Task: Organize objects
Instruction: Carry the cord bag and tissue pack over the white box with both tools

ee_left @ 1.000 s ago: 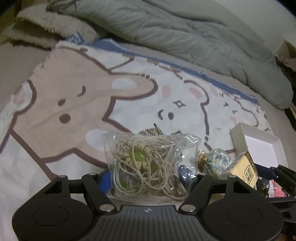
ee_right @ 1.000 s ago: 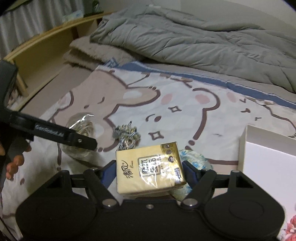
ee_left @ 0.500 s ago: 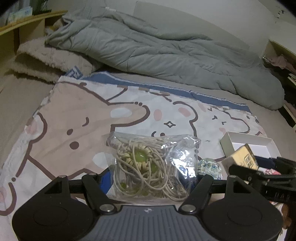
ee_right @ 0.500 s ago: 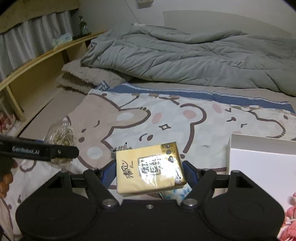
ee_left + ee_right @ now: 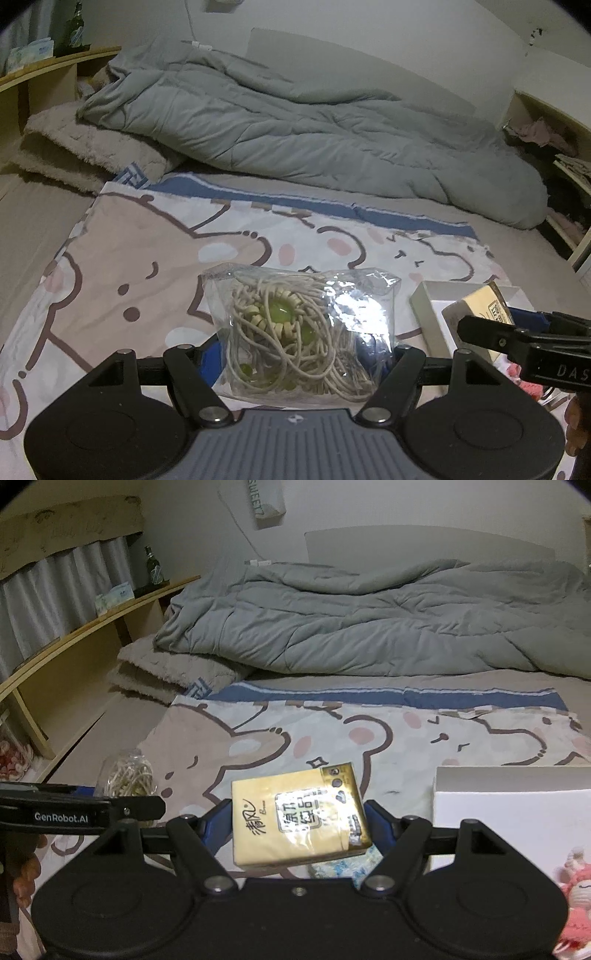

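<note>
The left gripper (image 5: 301, 354) has its jaws clamped on a light, crinkly, slippery bag of cords (image 5: 301, 328), best pinched low, while the right gripper (image 5: 299, 827) clasps a soft tissue pack (image 5: 299, 816) by its sides, with the white box (image 5: 517, 805) at three o'clock.

We see our left gripper (image 5: 303, 350) clamped on a clear bag of cords and green beads (image 5: 301, 330), held above the cartoon blanket (image 5: 147, 266). At right, our right gripper (image 5: 491, 325) grips a yellow tissue pack (image 5: 480, 308) over the white box (image 5: 428, 306).
</note>
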